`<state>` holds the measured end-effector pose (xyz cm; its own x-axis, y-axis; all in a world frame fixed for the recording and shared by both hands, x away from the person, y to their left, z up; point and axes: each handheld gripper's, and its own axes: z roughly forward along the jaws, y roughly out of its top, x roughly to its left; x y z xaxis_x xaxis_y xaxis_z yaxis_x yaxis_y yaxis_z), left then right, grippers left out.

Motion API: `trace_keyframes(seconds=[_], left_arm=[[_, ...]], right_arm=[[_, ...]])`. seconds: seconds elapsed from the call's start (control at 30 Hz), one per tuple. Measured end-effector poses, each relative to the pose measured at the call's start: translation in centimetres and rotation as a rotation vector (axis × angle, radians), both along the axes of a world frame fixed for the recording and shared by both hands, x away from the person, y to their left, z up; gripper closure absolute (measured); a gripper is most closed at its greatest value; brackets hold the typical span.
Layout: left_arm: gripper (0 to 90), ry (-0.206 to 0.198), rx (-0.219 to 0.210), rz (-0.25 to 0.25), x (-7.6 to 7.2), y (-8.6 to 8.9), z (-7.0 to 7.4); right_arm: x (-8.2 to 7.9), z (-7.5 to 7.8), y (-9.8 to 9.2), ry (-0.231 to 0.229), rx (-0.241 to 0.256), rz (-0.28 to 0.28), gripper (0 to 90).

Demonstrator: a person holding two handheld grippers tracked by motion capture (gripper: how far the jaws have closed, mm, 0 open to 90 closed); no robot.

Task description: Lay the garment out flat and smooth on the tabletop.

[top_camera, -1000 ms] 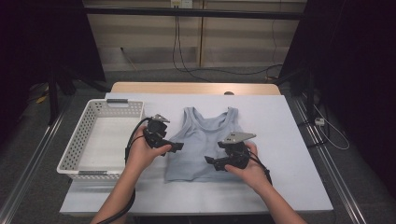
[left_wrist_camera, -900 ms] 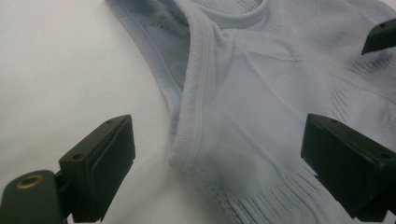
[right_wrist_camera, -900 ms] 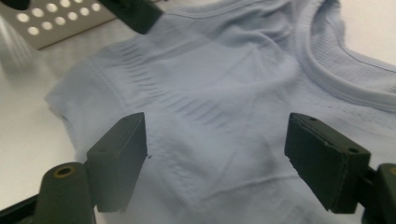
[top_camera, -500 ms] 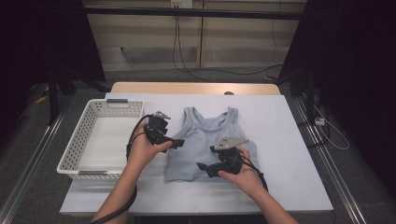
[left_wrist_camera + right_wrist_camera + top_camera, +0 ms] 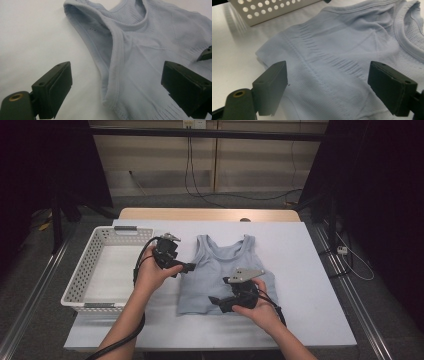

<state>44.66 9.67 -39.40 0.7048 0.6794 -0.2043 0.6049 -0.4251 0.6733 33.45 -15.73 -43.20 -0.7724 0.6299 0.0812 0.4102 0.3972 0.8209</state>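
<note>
Flat on white table [image 5: 310, 270], ribbed pale-blue knit tank top [image 5: 220, 270].

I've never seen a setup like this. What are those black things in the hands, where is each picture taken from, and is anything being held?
A person stands at a white table with a handheld two-jaw gripper in each hand. One picture looks down from above. There the left gripper is at the edge of a pale blue top, and the right gripper is over its hem. The other two pictures come from cameras riding on the grippers, looking along their black jaws. Both pairs of jaws stand wide open above the top, so nothing is held. A white basket sits left of the top.
</note>
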Motion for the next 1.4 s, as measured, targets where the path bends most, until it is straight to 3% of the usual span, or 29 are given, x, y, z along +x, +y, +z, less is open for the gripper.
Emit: trace_keyframes(seconds=[0.17,0.43,0.5,0.57,0.8,1.03,1.4], left_arm=[[10.3,-0.012,-0.005,-0.002,0.1,0.0,0.2],[10.3,-0.011,-0.01,0.011,0.3,0.3,0.6],[10.3,-0.007,-0.03,0.027,0.4,0.3,0.7],[10.3,-0.008,-0.009,0.013,0.5,0.6,0.9],[10.3,0.007,-0.016,0.027,1.1,0.6,1.0],[10.3,0.009,-0.018,0.023,1.5,0.4,1.3],[10.4,0.007,-0.007,0.022,1.7,0.6,1.6]], right_arm=[[-0.2,0.1,0.4,-0.008,0.005,0.007,15.0],[-0.6,0.0,2.1,-0.013,0.002,0.062,17.3],[-0.6,0.0,2.6,-0.015,0.002,0.073,18.5],[-0.6,0.0,3.0,-0.013,0.003,0.083,19.2],[-0.6,0.0,4.5,-0.009,0.02,0.123,23.9],[-0.7,-0.4,5.6,-0.008,-0.003,0.154,26.4],[-0.9,-0.5,6.5,-0.05,-0.016,0.177,36.2]])
